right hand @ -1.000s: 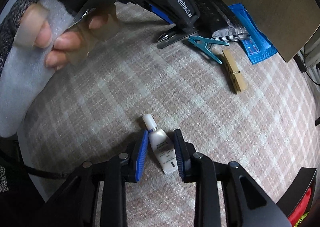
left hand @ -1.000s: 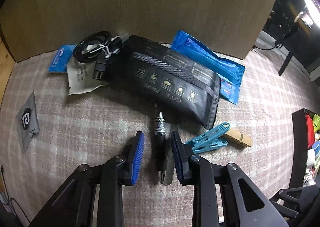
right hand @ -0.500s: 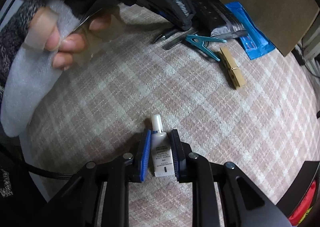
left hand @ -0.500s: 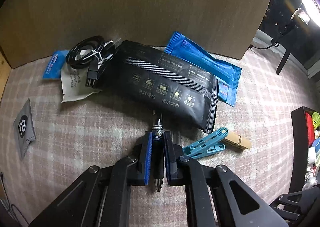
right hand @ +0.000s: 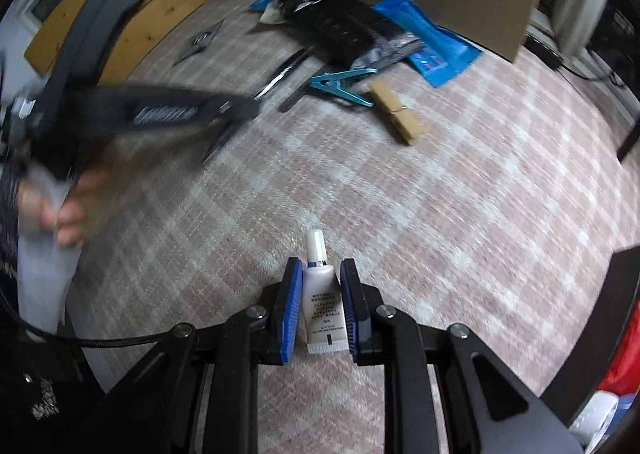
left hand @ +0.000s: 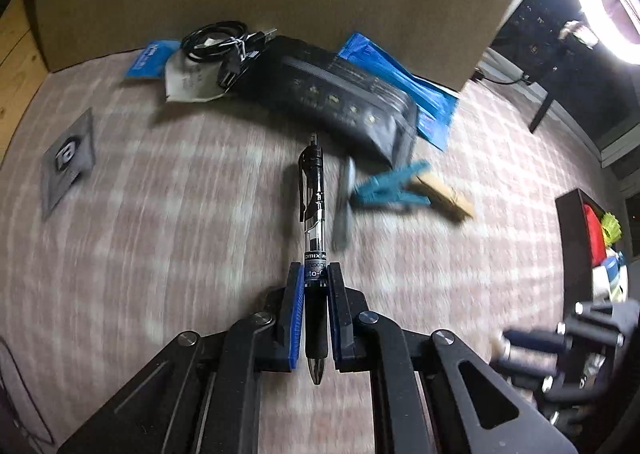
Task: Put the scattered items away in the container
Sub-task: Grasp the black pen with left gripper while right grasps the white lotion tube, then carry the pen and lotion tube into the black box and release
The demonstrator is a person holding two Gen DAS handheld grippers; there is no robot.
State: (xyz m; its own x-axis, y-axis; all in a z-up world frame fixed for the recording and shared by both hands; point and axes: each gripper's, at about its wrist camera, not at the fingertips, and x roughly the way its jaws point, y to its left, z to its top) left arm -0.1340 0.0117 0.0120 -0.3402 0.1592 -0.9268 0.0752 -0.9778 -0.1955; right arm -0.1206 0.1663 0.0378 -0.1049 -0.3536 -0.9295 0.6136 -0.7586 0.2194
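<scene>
Left wrist view: the left claw is gripping a pen at lower centre, its pads pressing the barrel. Beyond it, a teal peg and wooden peg are lying mid-right, a black pouch above them. The container is sitting at the right edge. Right wrist view: the right claw is clamping a small white tube at lower centre over the checked surface.
</scene>
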